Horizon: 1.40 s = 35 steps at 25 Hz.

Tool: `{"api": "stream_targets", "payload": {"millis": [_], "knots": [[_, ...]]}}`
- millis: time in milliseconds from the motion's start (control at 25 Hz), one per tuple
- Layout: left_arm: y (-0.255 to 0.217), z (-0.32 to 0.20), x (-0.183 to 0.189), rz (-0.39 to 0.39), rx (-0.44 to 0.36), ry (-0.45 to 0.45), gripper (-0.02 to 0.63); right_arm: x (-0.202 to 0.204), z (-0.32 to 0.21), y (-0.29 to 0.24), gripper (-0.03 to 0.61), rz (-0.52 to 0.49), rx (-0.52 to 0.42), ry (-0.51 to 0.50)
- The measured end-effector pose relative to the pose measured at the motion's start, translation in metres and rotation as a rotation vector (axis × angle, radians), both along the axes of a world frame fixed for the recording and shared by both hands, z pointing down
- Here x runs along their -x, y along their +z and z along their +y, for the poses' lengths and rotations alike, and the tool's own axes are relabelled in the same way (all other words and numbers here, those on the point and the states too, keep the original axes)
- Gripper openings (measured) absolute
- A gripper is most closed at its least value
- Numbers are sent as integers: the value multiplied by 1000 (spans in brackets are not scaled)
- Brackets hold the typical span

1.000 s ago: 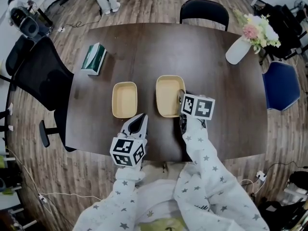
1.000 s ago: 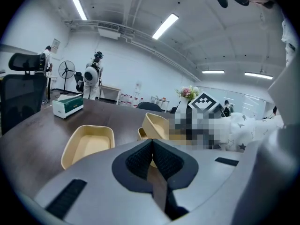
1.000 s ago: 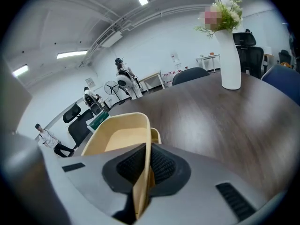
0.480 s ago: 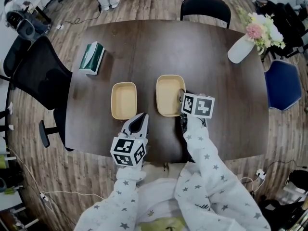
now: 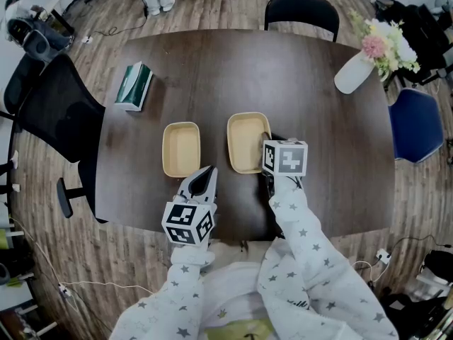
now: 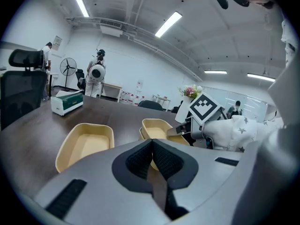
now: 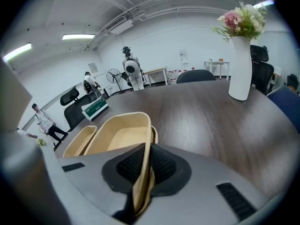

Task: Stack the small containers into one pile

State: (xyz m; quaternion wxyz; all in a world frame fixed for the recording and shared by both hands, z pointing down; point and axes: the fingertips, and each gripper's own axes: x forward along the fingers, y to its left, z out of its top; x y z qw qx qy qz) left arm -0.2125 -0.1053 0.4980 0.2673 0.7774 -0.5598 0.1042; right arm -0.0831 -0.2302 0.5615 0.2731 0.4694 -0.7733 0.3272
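Two tan containers lie on the dark table [image 5: 318, 133]. The left container [image 5: 181, 149] [image 6: 85, 144] lies free. My right gripper [image 5: 267, 144] [image 7: 144, 149] is shut on the right-hand rim of the right container [image 5: 245, 142] [image 7: 119, 135]. A second rim shows just beneath that one, as if two are nested. My left gripper [image 5: 205, 179] [image 6: 152, 142] hangs shut near the table's front edge, just below the left container, with nothing between its jaws.
A green tissue box [image 5: 134, 86] lies at the table's far left. A white vase with flowers [image 5: 352, 73] stands at the far right corner. Black chairs [image 5: 300, 9] stand behind and to the left, a blue chair [image 5: 414, 126] on the right.
The right gripper has turned slightly, still holding the container's rim. The left gripper and the left container have stayed where they were.
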Motion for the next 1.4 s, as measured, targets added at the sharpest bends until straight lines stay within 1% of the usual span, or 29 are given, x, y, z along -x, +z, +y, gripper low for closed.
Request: {"api": "stream_targets", "payload": {"millis": [280,480,560,680,720,880,1040,1160,1240,1320,1400], "knots": [[0,2,-1,-3,0,2,25,5,2,0,35,25,-22,-31],[0,2,-4,-4,-1,6,25,9,3,0,38,10,-34,-58],[0,2,-6,-4,-1,9,25,10,4,0,58,-2,-37,-59],[-1,2,-8,-3,-3,9,25,11,5,0,135,-40,-32,-53],[-2,2,-8,-3,-4,8,25,11,4,-1,149,-49,-35,-50],[-4,3,-9,-6,-8,-2,25,8,4,-6,167,-75,-53,-35],[-6,3,-9,-9,-16,-13,25,4,2,-12,166,-114,-57,-6],[-9,3,-10,-15,-24,-24,25,1,4,-18,158,-112,-79,-19],[-11,4,-12,-17,-27,-32,25,-3,7,-21,98,-112,-86,-29],[-13,6,-15,-18,-31,-38,25,-5,11,-24,63,-119,-86,-42],[-15,8,-18,-23,-38,-39,25,-5,14,-29,48,-117,-96,-57]]}}
